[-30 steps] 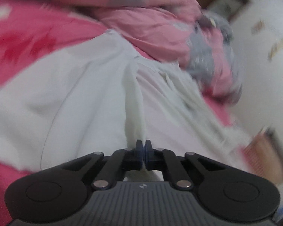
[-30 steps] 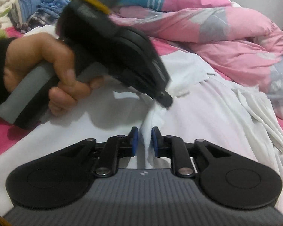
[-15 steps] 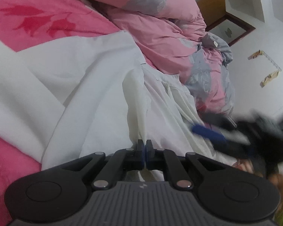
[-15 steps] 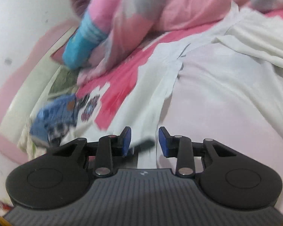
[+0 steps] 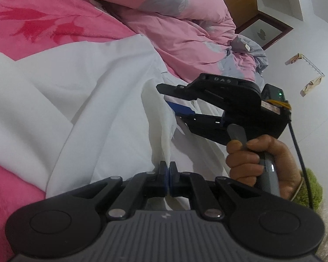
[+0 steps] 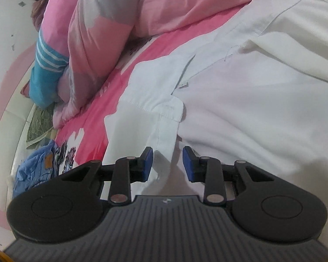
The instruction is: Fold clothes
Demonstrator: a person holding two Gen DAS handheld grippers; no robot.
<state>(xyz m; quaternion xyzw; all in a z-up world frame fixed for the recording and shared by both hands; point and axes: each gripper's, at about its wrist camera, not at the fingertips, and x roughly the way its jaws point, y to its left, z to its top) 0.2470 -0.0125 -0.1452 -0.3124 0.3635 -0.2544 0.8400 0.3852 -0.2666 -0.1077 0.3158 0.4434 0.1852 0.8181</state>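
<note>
A white shirt (image 5: 94, 100) lies spread on a pink bed. My left gripper (image 5: 168, 174) is shut on a raised fold of the shirt, which stands up from the jaws as a ridge. My right gripper (image 6: 167, 162) is open, and the shirt's sleeve cuff (image 6: 164, 131) lies between its blue pads (image 6: 147, 160) untouched. In the left wrist view the right gripper (image 5: 170, 100) shows in a hand, open around the same ridge of cloth farther along.
A pink and grey duvet (image 5: 181, 21) is bunched beyond the shirt and also shows in the right wrist view (image 6: 102, 32). Blue clothes (image 6: 37, 163) lie by the white headboard (image 6: 2, 131). The pink floral bedsheet (image 5: 32, 21) surrounds the shirt.
My right gripper has opened wider and swung from beside the left hand to the sleeve cuff. The left gripper stays shut on the fold and has turned toward the right one.
</note>
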